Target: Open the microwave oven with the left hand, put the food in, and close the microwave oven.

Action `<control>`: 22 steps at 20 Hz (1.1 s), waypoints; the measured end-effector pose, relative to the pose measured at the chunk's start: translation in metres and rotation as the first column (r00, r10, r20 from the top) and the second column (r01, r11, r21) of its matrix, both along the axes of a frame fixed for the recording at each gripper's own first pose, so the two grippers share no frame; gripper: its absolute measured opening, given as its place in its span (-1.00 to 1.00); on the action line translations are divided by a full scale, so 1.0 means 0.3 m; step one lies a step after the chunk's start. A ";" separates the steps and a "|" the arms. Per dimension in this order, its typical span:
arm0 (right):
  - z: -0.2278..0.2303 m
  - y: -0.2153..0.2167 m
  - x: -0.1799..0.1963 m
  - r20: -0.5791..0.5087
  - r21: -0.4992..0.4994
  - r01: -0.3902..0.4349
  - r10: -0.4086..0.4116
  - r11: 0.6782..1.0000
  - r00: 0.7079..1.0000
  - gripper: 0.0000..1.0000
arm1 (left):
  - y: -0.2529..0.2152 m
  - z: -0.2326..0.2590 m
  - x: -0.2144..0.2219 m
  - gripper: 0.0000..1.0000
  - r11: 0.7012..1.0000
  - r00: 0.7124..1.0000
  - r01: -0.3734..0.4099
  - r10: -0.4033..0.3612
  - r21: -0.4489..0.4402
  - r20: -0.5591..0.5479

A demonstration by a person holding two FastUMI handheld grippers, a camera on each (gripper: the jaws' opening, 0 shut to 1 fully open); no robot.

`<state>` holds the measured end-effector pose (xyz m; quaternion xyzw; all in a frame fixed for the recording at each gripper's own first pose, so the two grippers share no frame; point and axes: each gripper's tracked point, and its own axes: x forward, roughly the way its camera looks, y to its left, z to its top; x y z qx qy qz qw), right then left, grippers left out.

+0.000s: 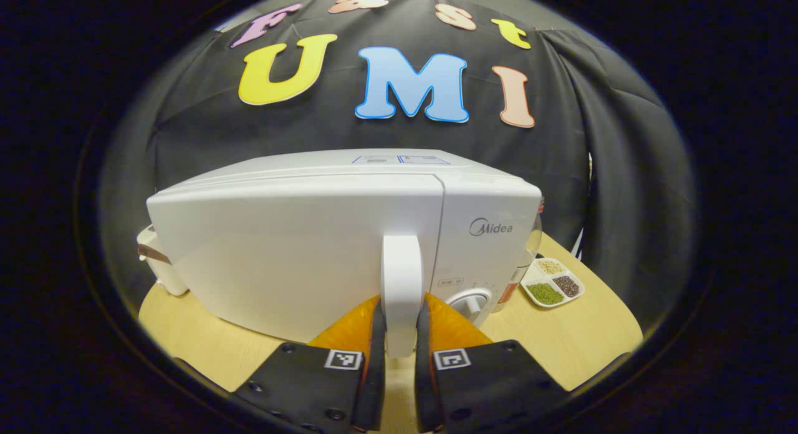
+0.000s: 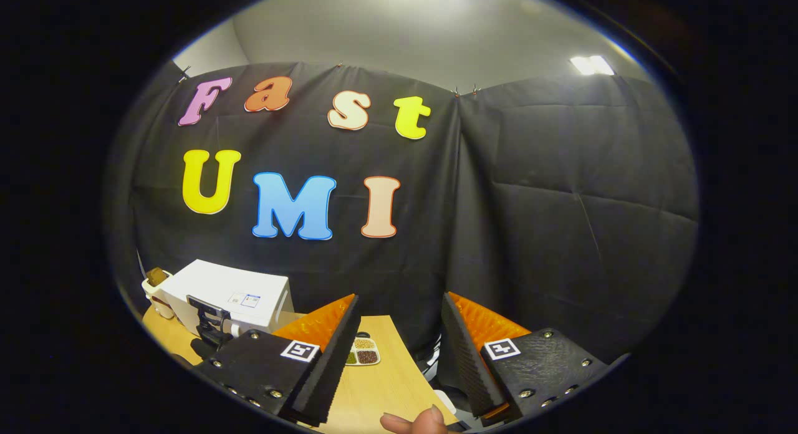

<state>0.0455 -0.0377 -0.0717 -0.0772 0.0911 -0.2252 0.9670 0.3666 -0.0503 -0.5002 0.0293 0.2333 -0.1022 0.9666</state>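
A white microwave oven stands on the wooden table, close in front of my left gripper. That gripper is shut on the oven's upright white door handle, one finger pressing each side. I cannot tell whether the door is ajar. A white divided dish of beans and grains lies to the right of the oven. In the right gripper view the microwave is small at lower left, with the left gripper at its front. My right gripper is held high and open, holding nothing.
A white appliance sits behind the oven's left corner, and a clear bottle stands at its right side. The divided dish lies near the table's far edge. A fingertip shows at the bottom. Black cloth walls close the booth.
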 end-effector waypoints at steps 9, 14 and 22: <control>0.042 0.006 -0.297 0.053 0.001 0.053 -0.053 0.999 0.997 0.63 | 0.001 -0.003 -0.010 -0.66 0.993 0.997 0.075 -0.077 0.096 0.015; 0.091 -0.009 -0.485 0.078 -0.015 0.076 -0.075 0.997 0.994 0.58 | 0.002 -0.006 -0.014 -0.69 0.995 0.998 0.048 -0.045 0.085 -0.032; 0.115 -0.003 -0.629 0.116 0.012 0.042 -0.043 0.999 0.992 0.62 | 0.155 0.024 -0.341 -0.69 0.997 1.000 -0.012 0.012 0.076 0.001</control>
